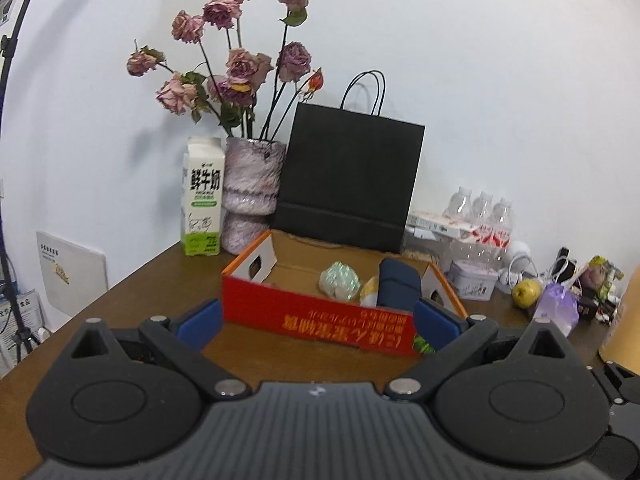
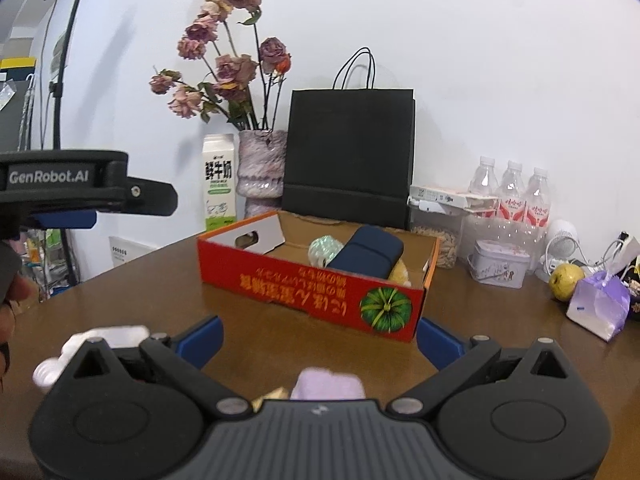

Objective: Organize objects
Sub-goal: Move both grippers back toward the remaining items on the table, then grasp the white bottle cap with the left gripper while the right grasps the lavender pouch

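A lilac object (image 2: 328, 386) and a white object (image 2: 108, 338) lay blurred behind the right tongs' body, so their kind was not clear. The yellow thing (image 1: 370, 292) in the red box (image 1: 316, 318) was mostly hidden by the navy case (image 1: 398, 284).

Left gripper (image 1: 318, 320) jaws wide apart, empty, level; right gripper (image 2: 318, 340) same, lower

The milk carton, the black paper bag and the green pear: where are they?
Milk carton (image 1: 201, 200), left wrist view, its printed front.
Black paper bag (image 2: 350, 148), right wrist view, its front face.
Green pear (image 2: 565, 276), right wrist view, its side.
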A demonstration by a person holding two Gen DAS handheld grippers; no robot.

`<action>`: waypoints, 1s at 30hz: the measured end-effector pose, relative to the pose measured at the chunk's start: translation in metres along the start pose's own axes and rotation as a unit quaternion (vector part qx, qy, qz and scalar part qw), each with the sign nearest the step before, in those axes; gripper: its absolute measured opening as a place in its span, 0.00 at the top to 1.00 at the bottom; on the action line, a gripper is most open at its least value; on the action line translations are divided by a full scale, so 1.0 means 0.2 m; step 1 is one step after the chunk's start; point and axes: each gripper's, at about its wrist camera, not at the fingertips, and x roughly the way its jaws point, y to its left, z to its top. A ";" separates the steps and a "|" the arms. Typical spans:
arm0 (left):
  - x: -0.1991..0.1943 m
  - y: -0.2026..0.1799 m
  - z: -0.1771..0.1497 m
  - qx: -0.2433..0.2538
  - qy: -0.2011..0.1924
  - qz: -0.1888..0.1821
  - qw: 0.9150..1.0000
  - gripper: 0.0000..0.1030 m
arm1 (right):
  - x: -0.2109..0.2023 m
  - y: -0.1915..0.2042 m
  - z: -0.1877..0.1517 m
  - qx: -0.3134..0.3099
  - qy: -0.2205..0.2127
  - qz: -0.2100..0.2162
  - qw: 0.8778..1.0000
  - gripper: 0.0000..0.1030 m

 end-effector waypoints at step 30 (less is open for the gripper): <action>-0.17 0.50 -0.38 0.035 0.168 0.081 0.982 0.00 | -0.17 0.16 -0.34 0.002 0.114 0.031 0.993 0.00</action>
